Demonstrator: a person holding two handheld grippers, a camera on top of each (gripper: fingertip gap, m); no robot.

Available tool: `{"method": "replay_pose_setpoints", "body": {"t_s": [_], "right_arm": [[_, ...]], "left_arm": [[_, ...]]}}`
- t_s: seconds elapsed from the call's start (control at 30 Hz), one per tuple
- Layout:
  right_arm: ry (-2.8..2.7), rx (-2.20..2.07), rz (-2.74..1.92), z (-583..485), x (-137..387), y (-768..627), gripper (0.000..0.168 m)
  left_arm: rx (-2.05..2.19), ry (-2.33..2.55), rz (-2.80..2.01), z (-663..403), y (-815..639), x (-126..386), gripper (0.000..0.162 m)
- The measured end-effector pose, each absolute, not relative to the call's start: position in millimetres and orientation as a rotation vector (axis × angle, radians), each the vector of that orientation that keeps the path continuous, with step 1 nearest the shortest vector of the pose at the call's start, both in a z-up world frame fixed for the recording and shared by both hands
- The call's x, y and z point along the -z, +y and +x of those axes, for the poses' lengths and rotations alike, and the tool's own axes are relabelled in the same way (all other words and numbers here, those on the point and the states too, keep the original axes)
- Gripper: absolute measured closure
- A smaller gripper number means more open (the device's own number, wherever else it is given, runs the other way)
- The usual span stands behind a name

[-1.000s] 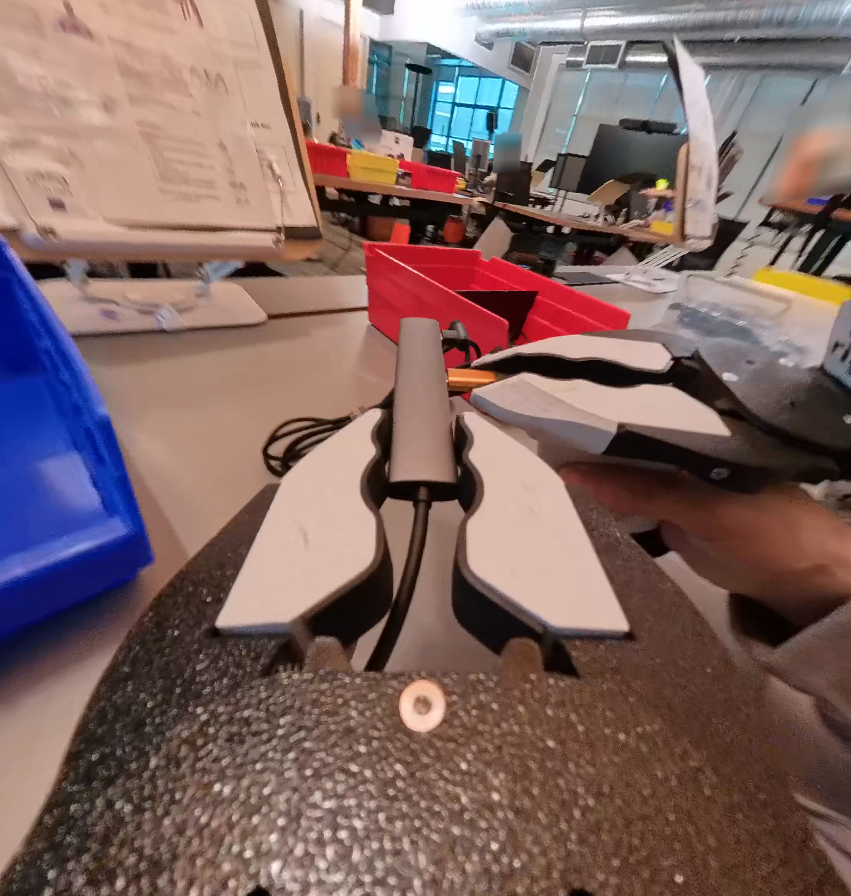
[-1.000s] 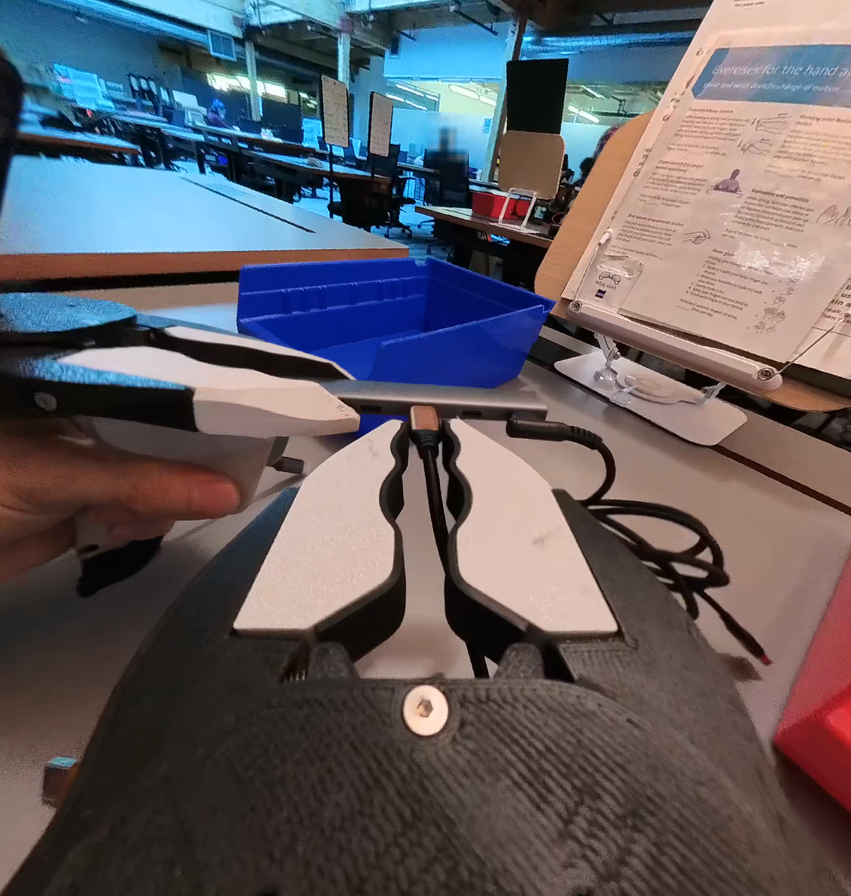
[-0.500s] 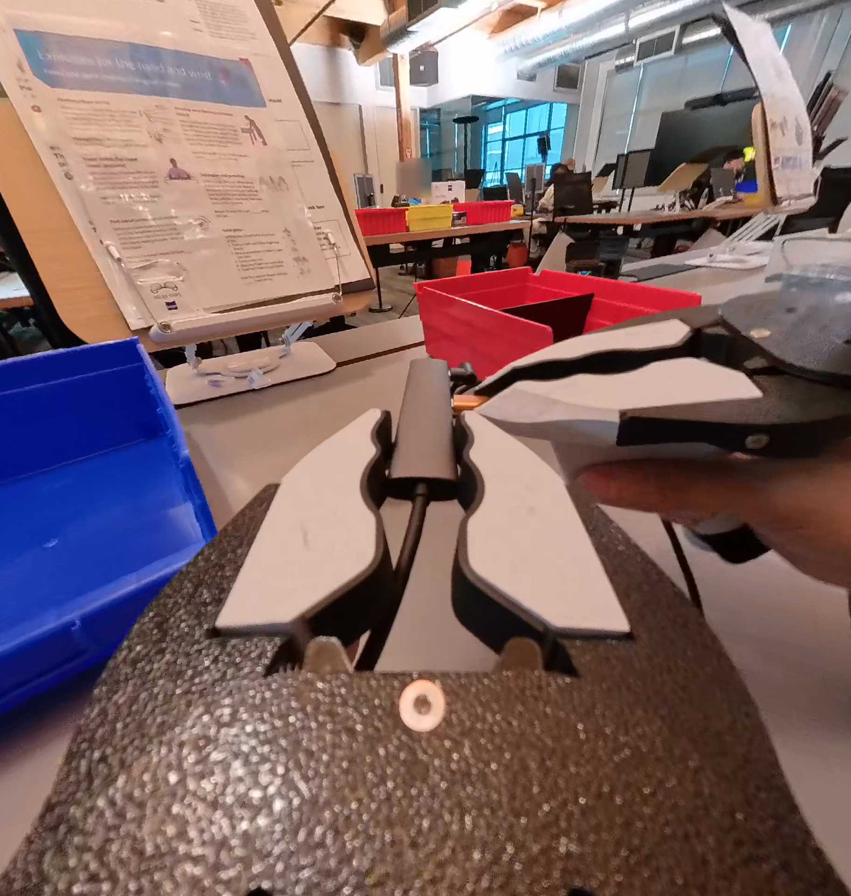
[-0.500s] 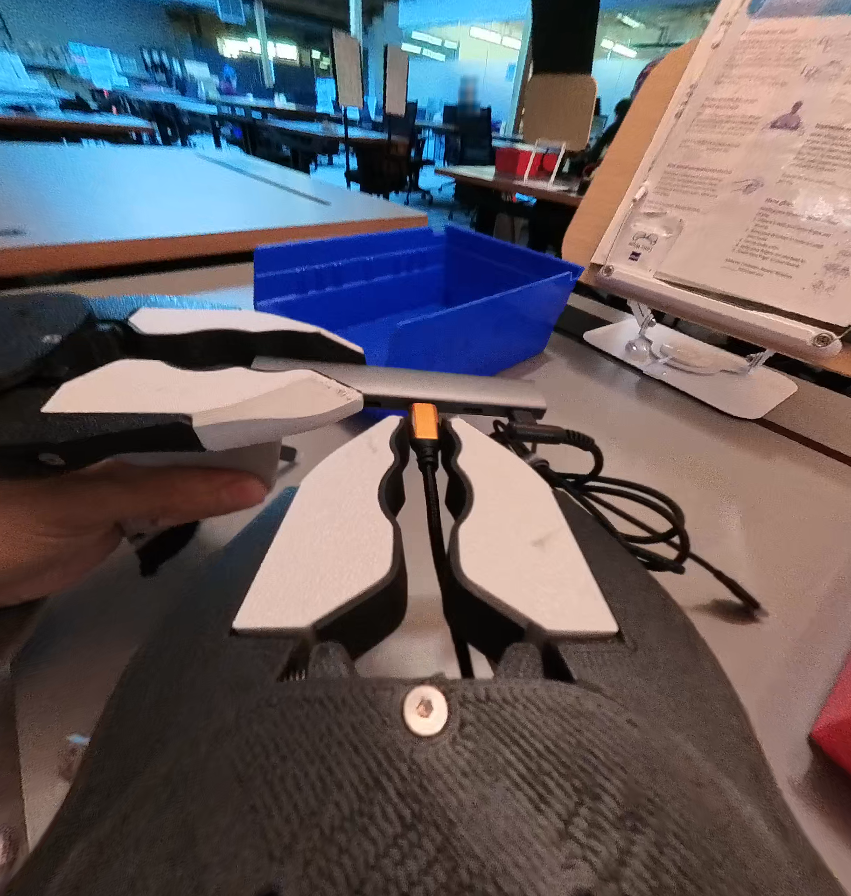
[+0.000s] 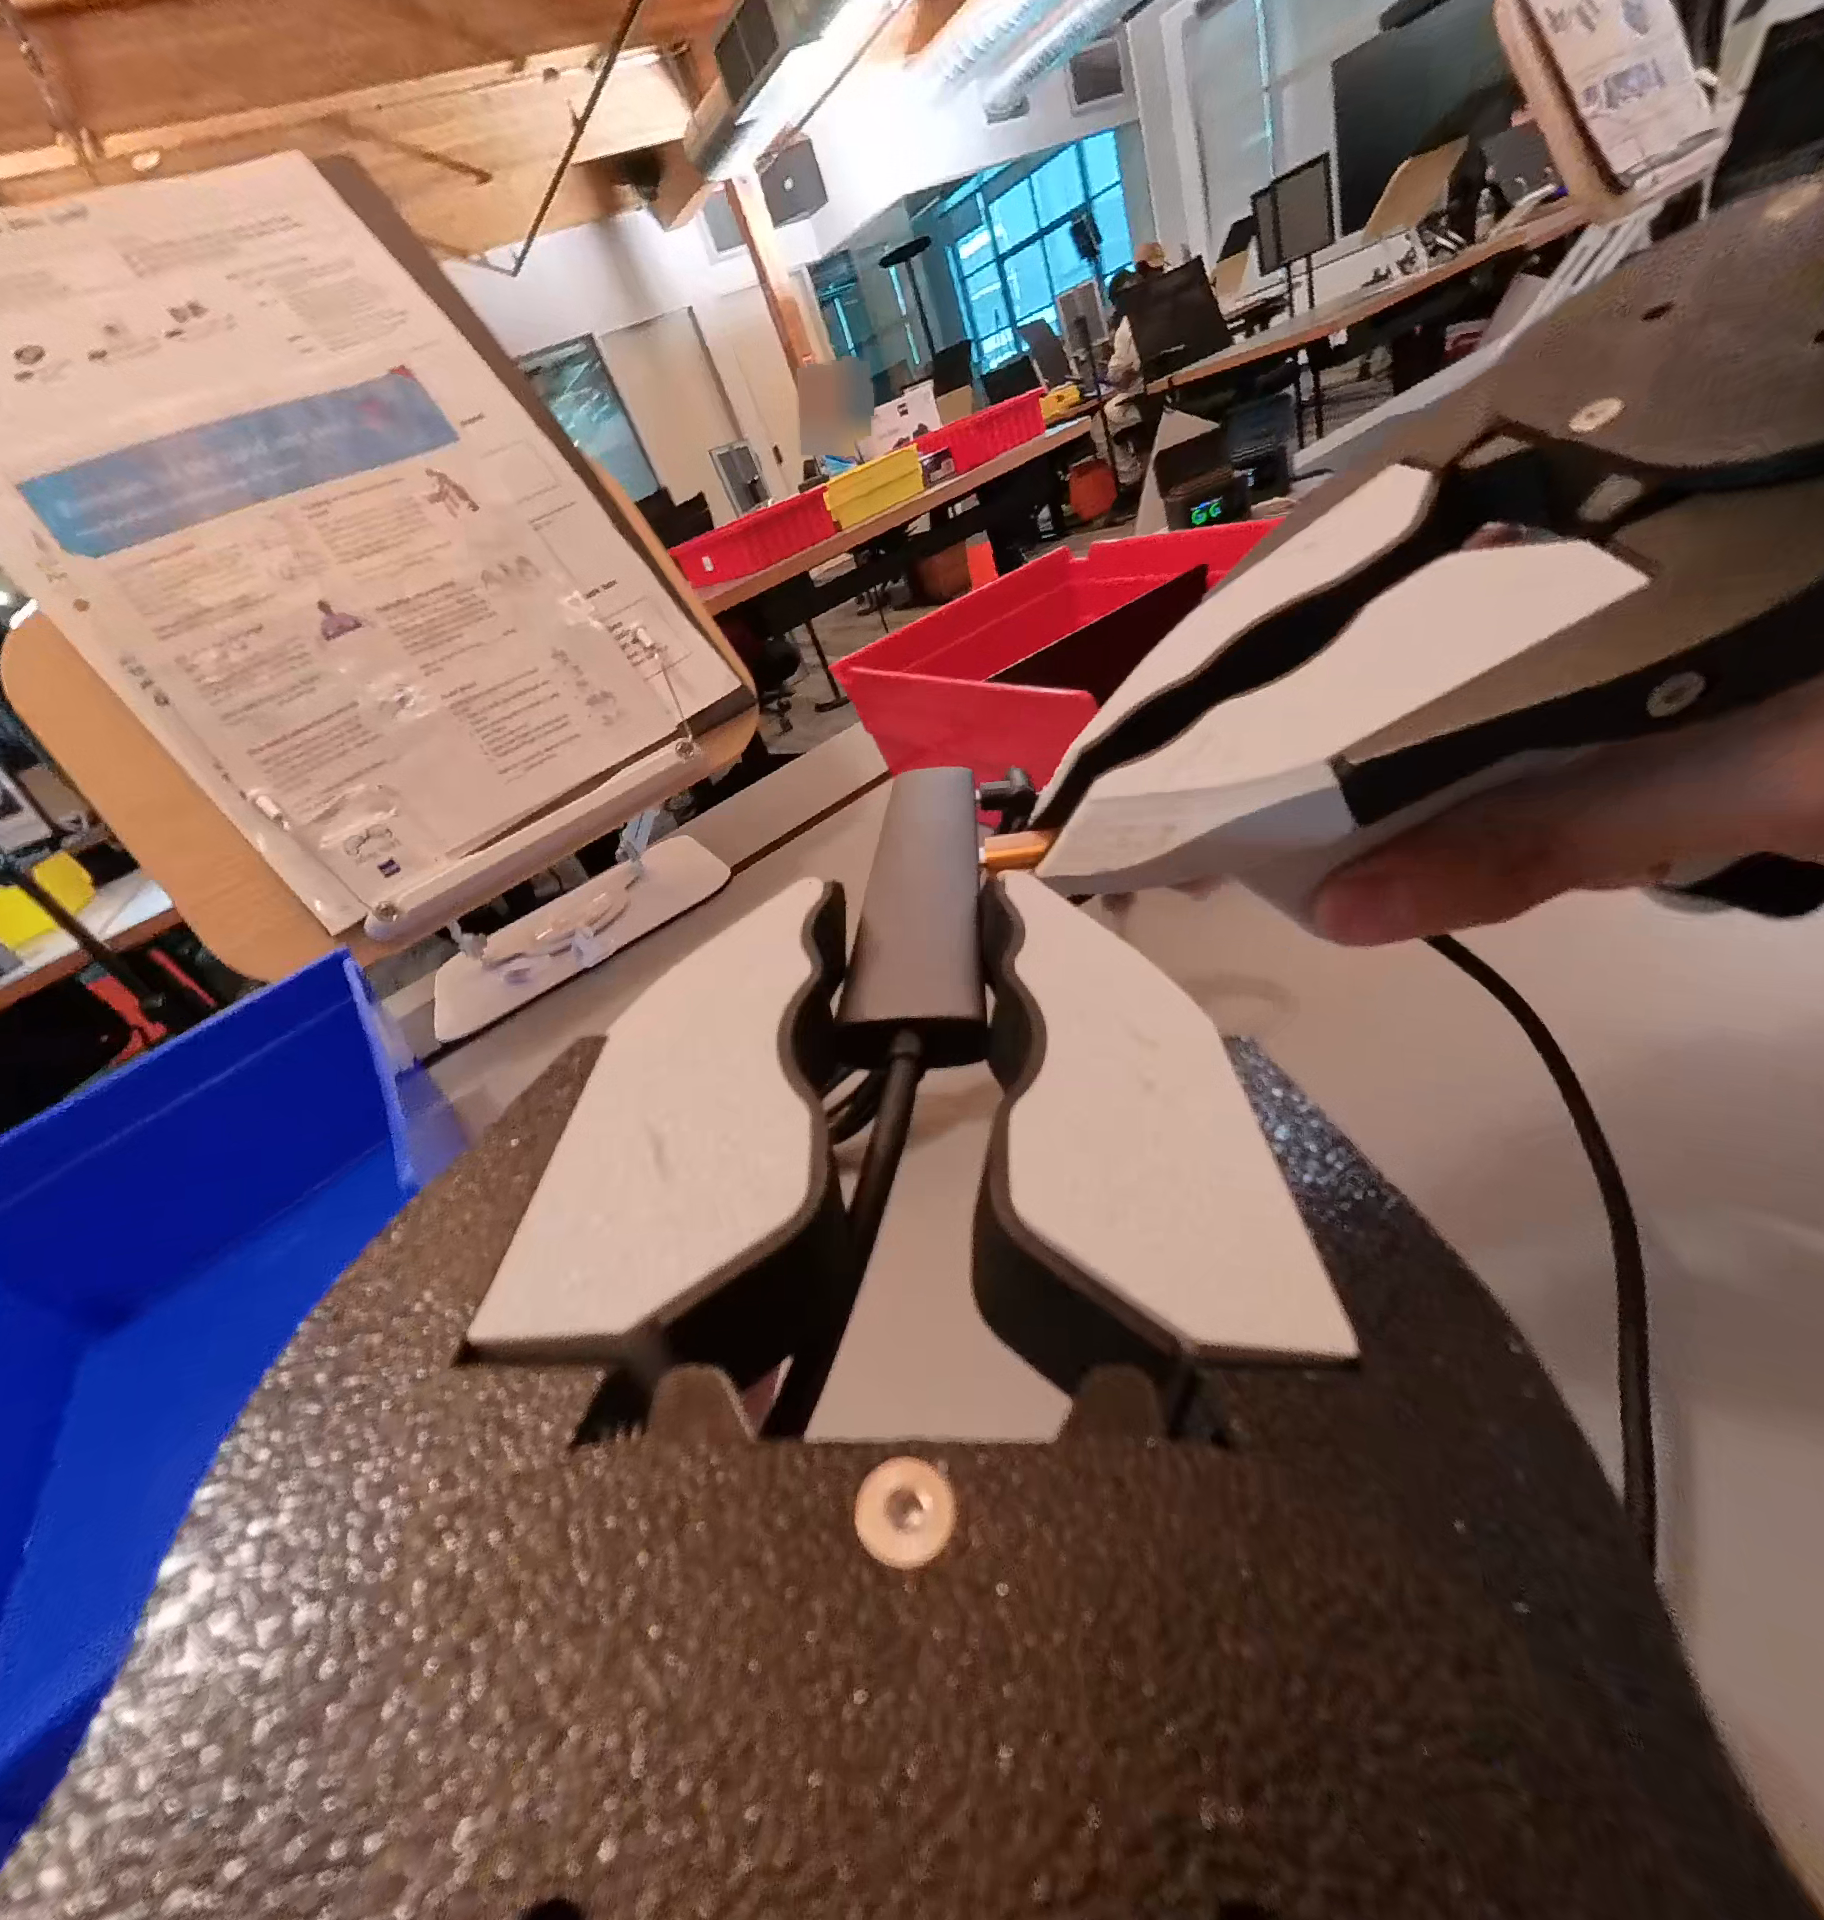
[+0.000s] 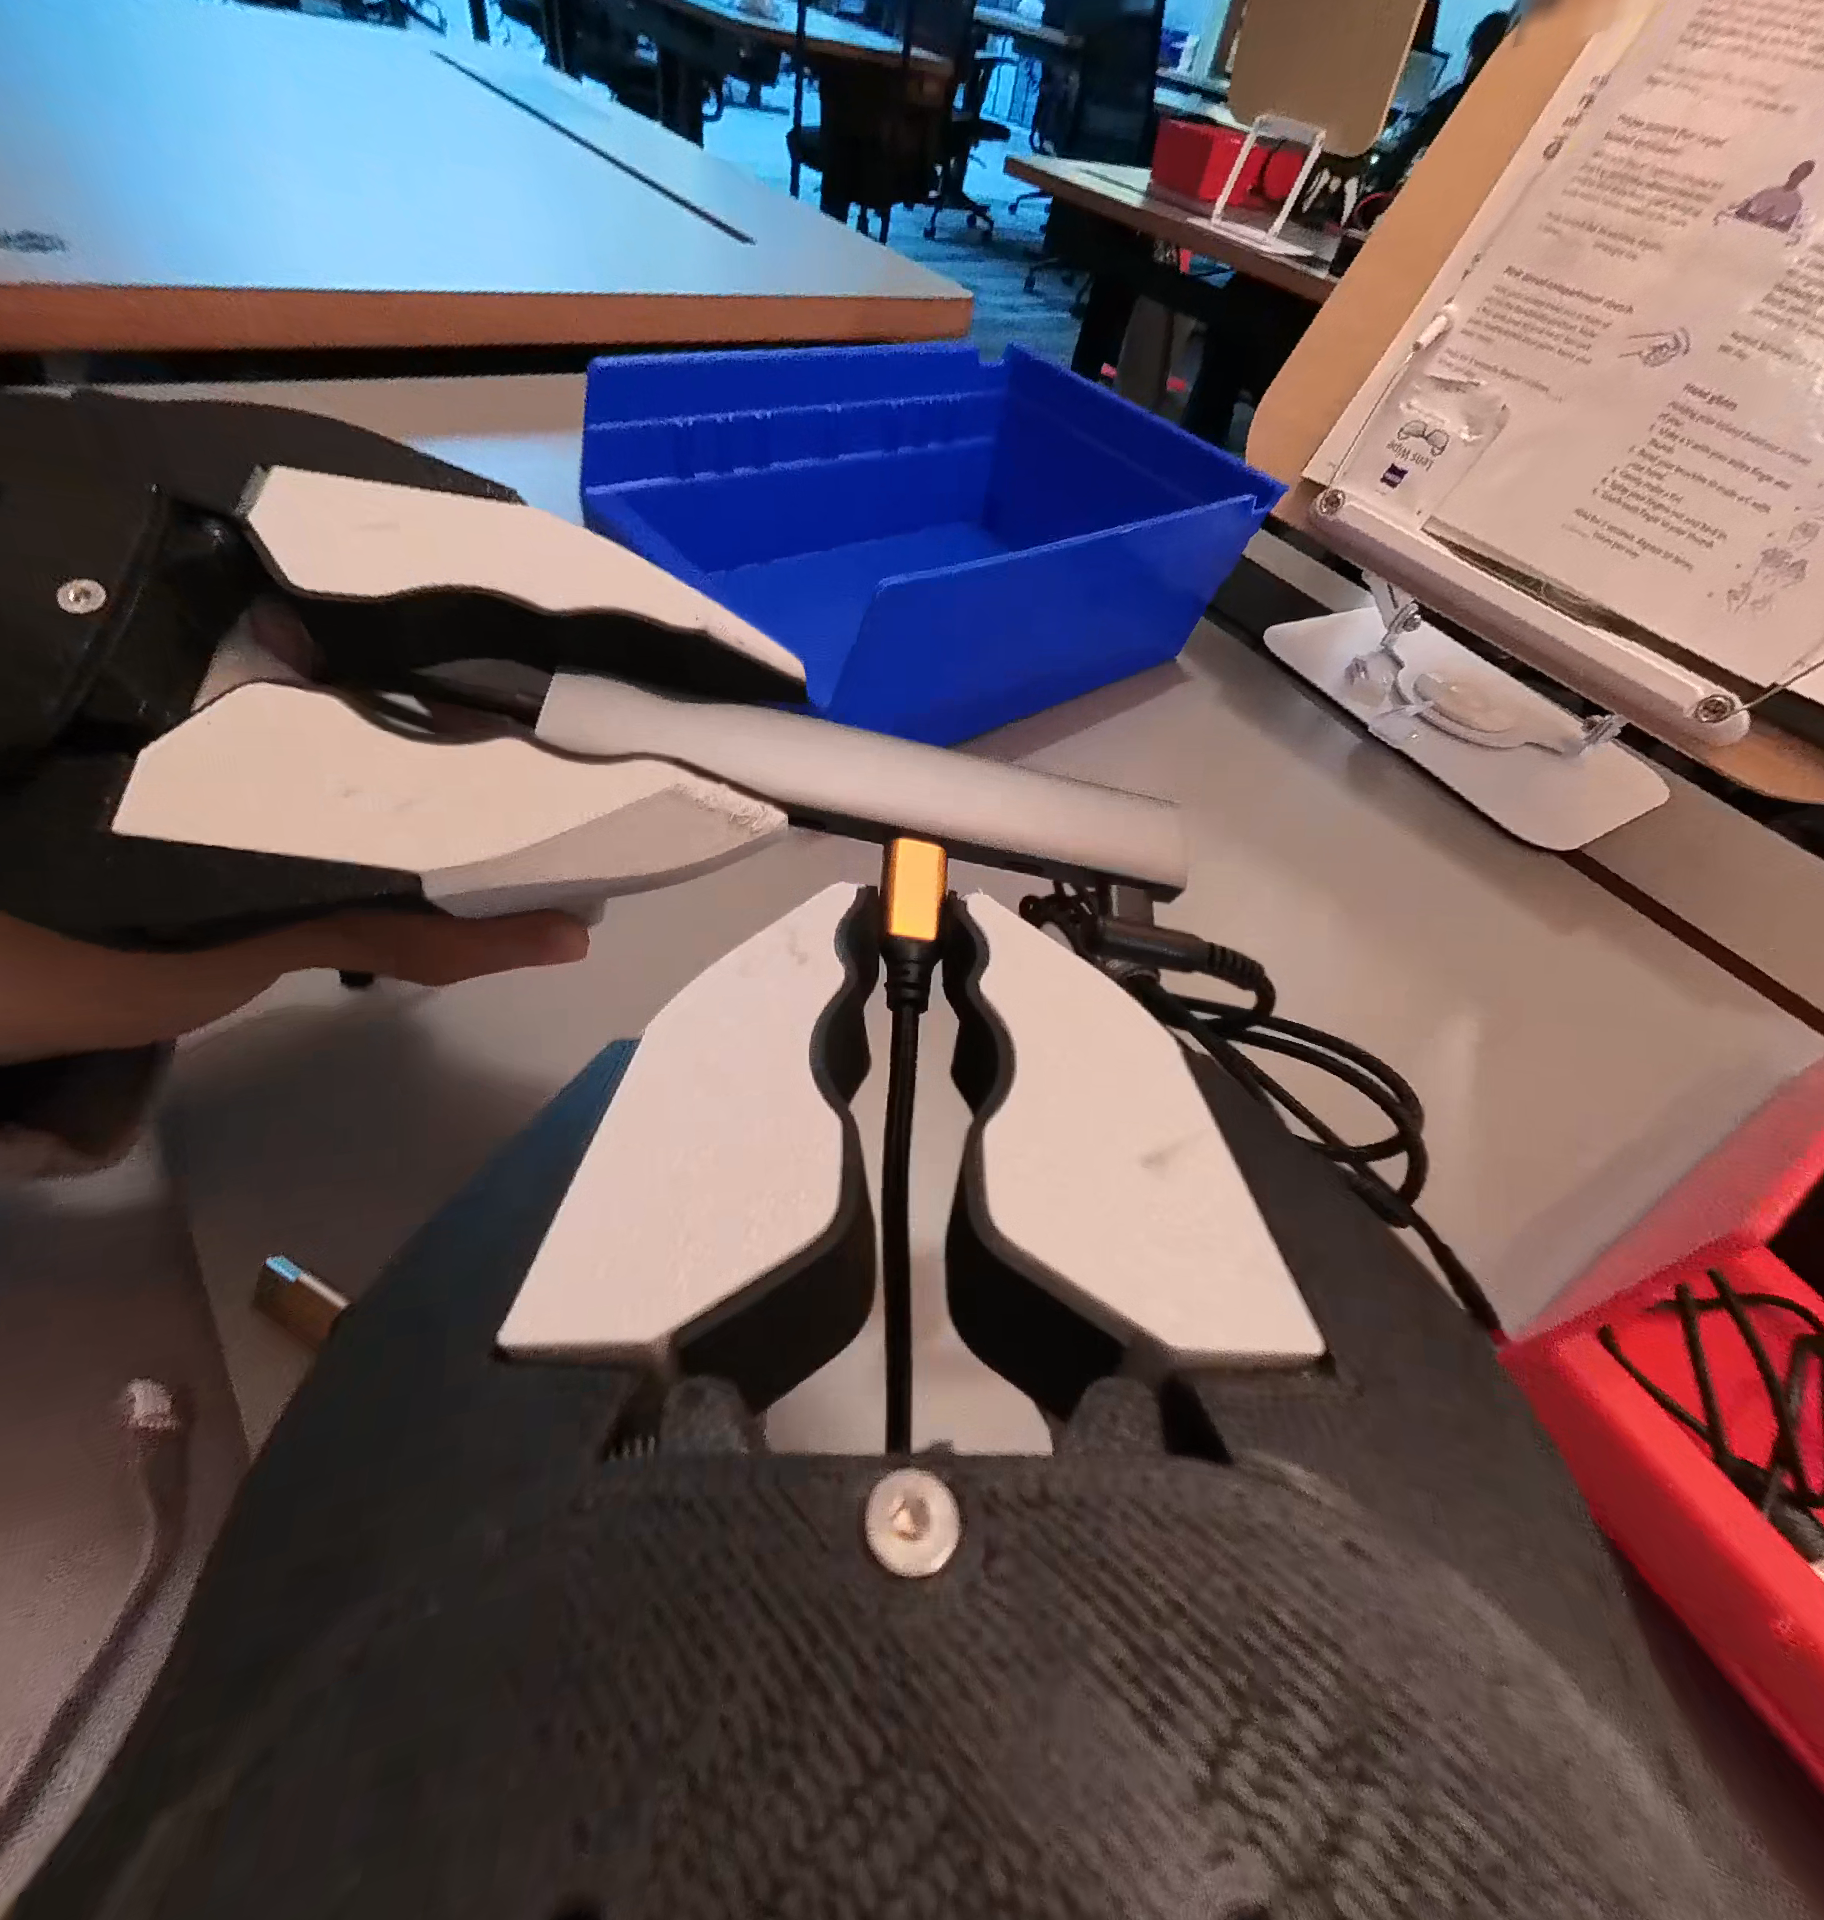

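Note:
My left gripper [image 5: 913, 891] is shut on the near end of a slim grey USB hub [image 5: 918, 883], held above the table with its black cable running back between the fingers. My right gripper [image 6: 908, 906] is shut on an orange cable plug [image 6: 914, 896], whose tip meets the long side of the hub [image 6: 939, 795]. In the left wrist view the right gripper [image 5: 1053, 831] comes in from the right with the plug [image 5: 1012, 854] against the hub. In the right wrist view the left gripper [image 6: 788, 748] comes in from the left. A hand shows under each.
A blue bin [image 6: 918, 520] stands behind the hub and also shows in the left wrist view [image 5: 108, 1351]. A red bin [image 6: 1718, 1299] with cables is at the right. A document stand [image 5: 316, 540] is at the back. A coiled black cable [image 6: 1303, 1060] and a loose connector [image 6: 295, 1299] lie on the table. Less than 4 cm separates the two grippers' tips.
Both grippers have risen and tilted while keeping their grips. The hub and the orange plug stay together. The bins and the stand have shifted in both views.

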State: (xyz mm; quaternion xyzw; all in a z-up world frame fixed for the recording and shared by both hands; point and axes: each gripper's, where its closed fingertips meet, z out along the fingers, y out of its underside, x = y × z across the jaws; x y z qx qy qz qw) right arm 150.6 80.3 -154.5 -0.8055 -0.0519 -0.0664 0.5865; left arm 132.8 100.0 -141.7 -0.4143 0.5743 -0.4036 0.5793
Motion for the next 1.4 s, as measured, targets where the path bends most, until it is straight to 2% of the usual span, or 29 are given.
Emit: {"method": "replay_pose_setpoints", "body": {"t_s": [0.03,0.23,0.33,0.43,0.73,0.9,1.0,1.2,1.4], "right_arm": [[-0.133,0.156,-1.881,150.8,152.8,77.2,0.155],[-0.180,0.254,-1.985,153.6,158.6,67.2,0.155],[-0.140,0.099,-2.039,143.9,169.2,56.8,0.155],[0.001,0.126,-1.934,160.3,159.7,37.5,0.156],[0.047,0.625,-1.527,289.2,-18.0,-1.0,0.156],[0.076,0.704,-1.400,353.5,-69.8,-3.5,0.156],[0.110,0.721,-1.408,393.6,-49.2,6.1,0.156],[0.132,0.459,-1.500,412.4,53.9,41.1,0.156],[0.237,0.561,-2.015,453.8,148.2,17.0,0.156]], "left_arm": [[0.936,1.353,-0.946,132.8,96.9,139.9,0.136],[0.937,1.369,-0.940,135.7,87.5,143.3,0.136],[0.783,1.209,-1.035,130.3,124.2,135.3,0.136],[0.964,1.122,-1.114,114.1,162.3,114.6,0.137],[1.025,1.253,-1.031,123.5,127.5,123.6,0.137],[1.023,1.295,-1.027,127.6,122.0,131.8,0.137],[1.040,1.297,-1.034,128.3,122.3,133.3,0.137],[1.046,1.298,-1.038,128.4,124.1,135.5,0.137],[1.056,1.287,-1.042,127.2,127.7,134.9,0.137]]}}
